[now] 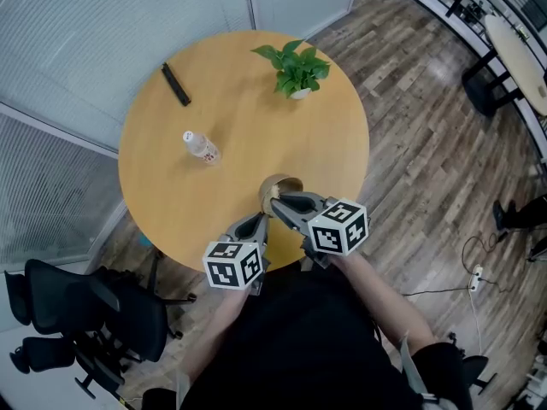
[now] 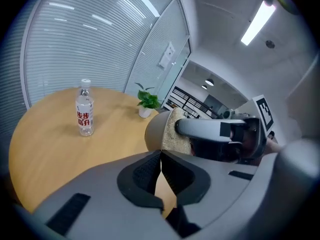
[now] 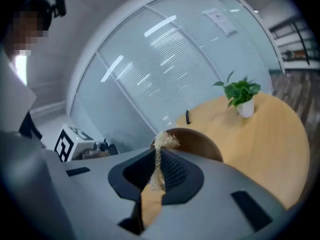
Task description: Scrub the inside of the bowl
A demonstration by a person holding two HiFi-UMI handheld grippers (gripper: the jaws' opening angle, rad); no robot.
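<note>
Round wooden table (image 1: 239, 118) in a glass-walled office carries the bowl (image 1: 275, 190) at its near edge. It is tipped on its side just ahead of the left gripper (image 1: 259, 222), mouth turned toward the right gripper (image 1: 279, 202). The bowl looks stiff, light and smooth-walled, so it would probably slip or spin under scrubbing; its thin rim seems the sensible place to hold. The left jaws are drawn almost together, tips meeting at the bowl's lower rim and apparently pinching it. The right jaws are clamped on a soft, fibrous scrub pad (image 3: 161, 156), whose frayed tuft pokes past their tips at the bowl's mouth. Well beyond both tools stand a water bottle (image 1: 202, 148), a potted plant (image 1: 296, 68) and a black bar-shaped object (image 1: 176, 84)
</note>
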